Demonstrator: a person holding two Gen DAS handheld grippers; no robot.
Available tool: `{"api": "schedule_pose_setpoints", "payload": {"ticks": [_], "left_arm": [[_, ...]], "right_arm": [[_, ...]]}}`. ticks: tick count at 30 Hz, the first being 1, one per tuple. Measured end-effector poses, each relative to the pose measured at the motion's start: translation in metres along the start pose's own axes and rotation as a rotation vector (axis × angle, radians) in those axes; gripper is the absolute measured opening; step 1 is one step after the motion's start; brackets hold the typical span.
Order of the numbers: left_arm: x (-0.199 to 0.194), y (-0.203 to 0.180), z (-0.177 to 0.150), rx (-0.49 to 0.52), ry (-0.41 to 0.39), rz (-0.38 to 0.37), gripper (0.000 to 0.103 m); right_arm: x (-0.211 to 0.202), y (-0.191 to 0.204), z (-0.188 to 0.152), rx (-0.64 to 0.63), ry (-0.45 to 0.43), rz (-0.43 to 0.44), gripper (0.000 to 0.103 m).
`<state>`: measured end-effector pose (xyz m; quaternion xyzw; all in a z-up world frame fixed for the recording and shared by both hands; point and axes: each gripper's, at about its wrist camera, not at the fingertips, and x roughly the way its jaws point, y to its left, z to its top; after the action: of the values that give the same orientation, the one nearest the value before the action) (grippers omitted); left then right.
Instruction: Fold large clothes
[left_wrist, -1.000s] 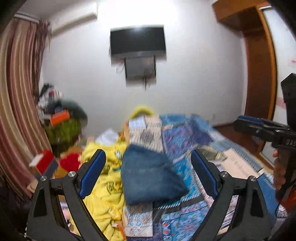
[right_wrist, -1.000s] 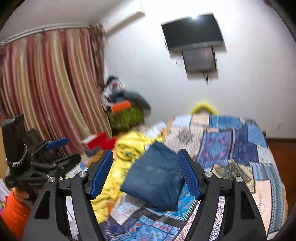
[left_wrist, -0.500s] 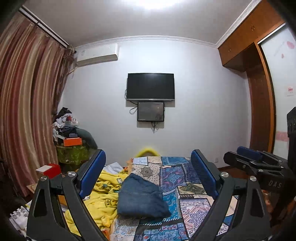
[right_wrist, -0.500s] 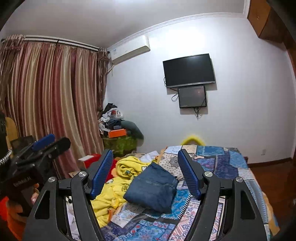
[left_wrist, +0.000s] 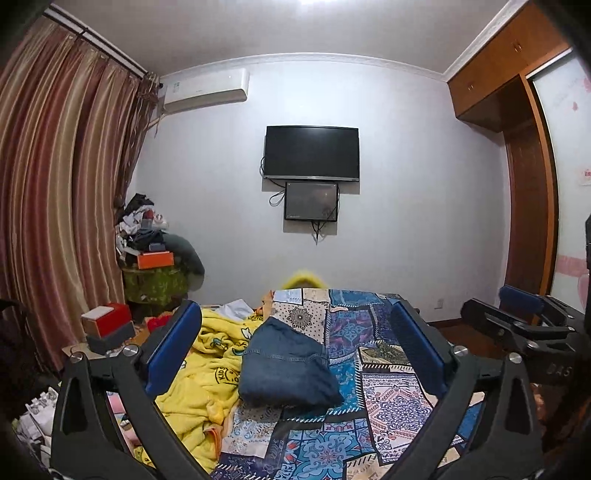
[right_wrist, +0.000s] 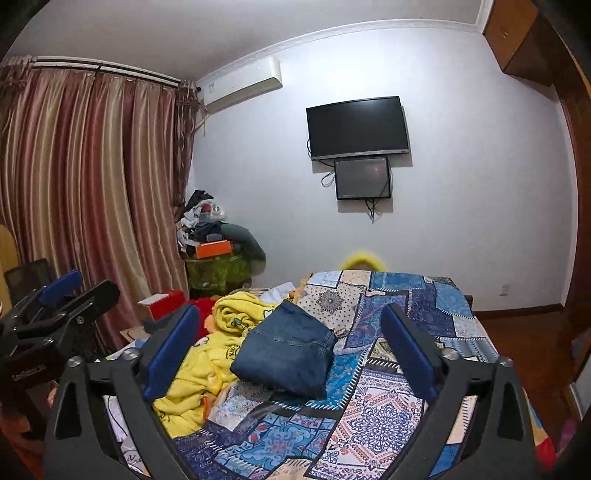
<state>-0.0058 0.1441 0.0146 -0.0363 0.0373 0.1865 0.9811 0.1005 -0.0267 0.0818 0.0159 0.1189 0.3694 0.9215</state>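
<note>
Both pairs of tongs are held up and back from the bed, the left tongs (left_wrist: 295, 354) and the right tongs (right_wrist: 291, 354) each spread wide with nothing between the blue pads. One pair of folded jeans (left_wrist: 286, 365) lies as a compact bundle on the patchwork bedspread (left_wrist: 388, 398), about the middle of the bed, its left edge just beside one rumpled yellow blanket (left_wrist: 207, 373). The jeans look finished, so the step in hand is probably to start on the next large piece, which I take to be the yellow blanket. To do that well, bring both tongs down to the left, find two corners or a clear hem instead of biting into the heap, pinch only one layer each, and draw it flat on free bedspread away from the jeans so the bundle is not dragged open. On the far wall hang one television (left_wrist: 312, 153) and one smaller screen (left_wrist: 311, 201) below it.
</note>
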Motion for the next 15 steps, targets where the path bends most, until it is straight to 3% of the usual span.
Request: {"api": "schedule_pose_setpoints", "payload": {"ticks": [15], "left_arm": [[0.0023,0.0065,-0.0050,-0.031,0.019,-0.008,0.103]], "right_arm": [[-0.0098,0.0013,-0.0067,-0.015,-0.007,-0.006,0.103]]}}
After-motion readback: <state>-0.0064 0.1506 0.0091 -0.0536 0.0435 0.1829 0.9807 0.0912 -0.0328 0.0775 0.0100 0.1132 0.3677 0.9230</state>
